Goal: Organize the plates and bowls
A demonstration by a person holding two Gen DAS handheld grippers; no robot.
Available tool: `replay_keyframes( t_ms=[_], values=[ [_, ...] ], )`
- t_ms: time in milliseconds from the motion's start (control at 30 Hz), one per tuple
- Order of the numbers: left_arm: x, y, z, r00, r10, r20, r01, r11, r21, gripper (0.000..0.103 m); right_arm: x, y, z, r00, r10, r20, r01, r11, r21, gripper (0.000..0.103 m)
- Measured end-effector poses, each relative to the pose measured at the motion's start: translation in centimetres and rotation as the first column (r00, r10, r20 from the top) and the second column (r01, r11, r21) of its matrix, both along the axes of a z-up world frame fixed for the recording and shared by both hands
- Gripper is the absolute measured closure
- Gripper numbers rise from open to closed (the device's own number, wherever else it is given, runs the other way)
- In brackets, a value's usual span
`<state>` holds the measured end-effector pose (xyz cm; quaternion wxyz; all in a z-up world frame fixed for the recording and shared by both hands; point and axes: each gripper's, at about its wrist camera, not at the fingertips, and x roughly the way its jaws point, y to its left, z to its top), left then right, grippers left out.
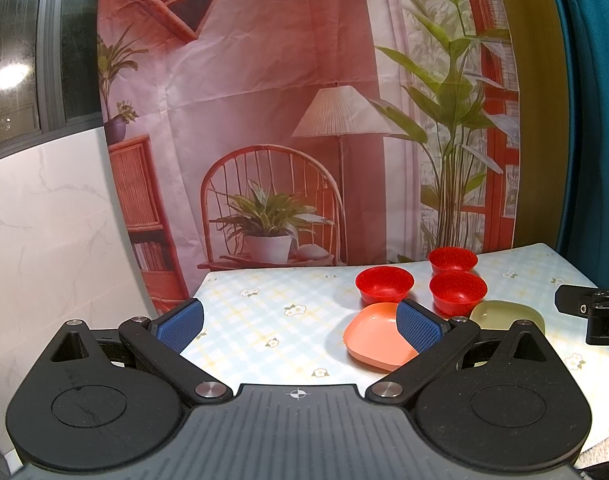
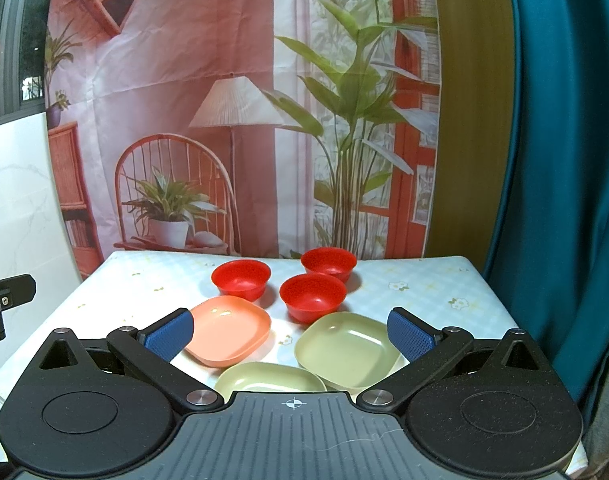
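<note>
Three red bowls stand apart on the flowered tablecloth: a left one [image 2: 241, 278], a far one [image 2: 328, 263] and a near one [image 2: 313, 295]. In front lie an orange square plate [image 2: 229, 329], a green plate [image 2: 348, 346] and a second green plate [image 2: 269, 377] nearest me. My right gripper [image 2: 291, 334] is open and empty above the plates. My left gripper [image 1: 300, 326] is open and empty, left of the orange plate [image 1: 374, 334], its right pad [image 1: 418, 326] over the plate's edge. Red bowls [image 1: 384, 282] and one green plate [image 1: 504, 314] also show in the left wrist view.
The table [image 2: 444, 280] stands against a printed backdrop. A teal curtain [image 2: 564, 160] hangs at the right. A marble wall [image 1: 44, 220] is at the left. The right gripper's body [image 1: 592, 312] shows at the left view's right edge.
</note>
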<state>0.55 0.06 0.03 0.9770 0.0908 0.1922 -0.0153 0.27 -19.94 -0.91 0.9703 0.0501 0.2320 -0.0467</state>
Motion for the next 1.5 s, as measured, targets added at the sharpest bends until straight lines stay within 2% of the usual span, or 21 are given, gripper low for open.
replay_keyframes(
  t_ms=[667, 800, 1000, 1133, 1233, 1333, 1500],
  values=[
    [0.3, 0.3, 0.0, 1.0, 0.006, -0.025, -0.006, 1.0, -0.019, 0.0, -0.2, 0.1, -0.2, 1.0, 0.006, -0.001, -0.006, 1.0, 0.008, 0.0],
    [1.3, 0.9, 0.2, 0.999, 0.02, -0.044, -0.022, 0.999, -0.048, 0.0, -0.5, -0.2, -0.4, 0.998, 0.045, 0.039, -0.047, 0.998, 0.041, 0.0],
    [2.7, 0.5, 0.2, 0.999, 0.012, -0.037, -0.012, 1.0, -0.013, 0.0, 0.4, -2.0, -0.7, 0.991, 0.063, 0.122, -0.077, 0.991, 0.113, 0.0],
    [3.3, -0.2, 0.1, 1.0, -0.012, -0.026, 0.012, 1.0, 0.008, 0.0, 1.8, -2.8, -0.5, 0.993, 0.045, 0.111, -0.06, 0.99, 0.131, 0.0],
    [4.1, -0.7, -0.2, 0.999, -0.029, -0.026, 0.03, 0.999, 0.015, 0.0, 2.7, -2.9, -0.6, 0.992, 0.045, 0.115, -0.057, 0.993, 0.104, 0.0],
    [5.2, -0.9, -0.7, 0.999, -0.041, -0.035, 0.041, 0.999, 0.006, 0.0, 3.9, -2.9, -0.9, 0.994, 0.047, 0.102, -0.055, 0.995, 0.079, 0.0],
    [7.8, -1.0, -2.1, 0.999, -0.043, -0.033, 0.042, 0.998, -0.037, 0.0, 6.1, -3.0, -1.7, 0.997, 0.052, 0.052, -0.057, 0.993, 0.1, 0.0]
  ],
)
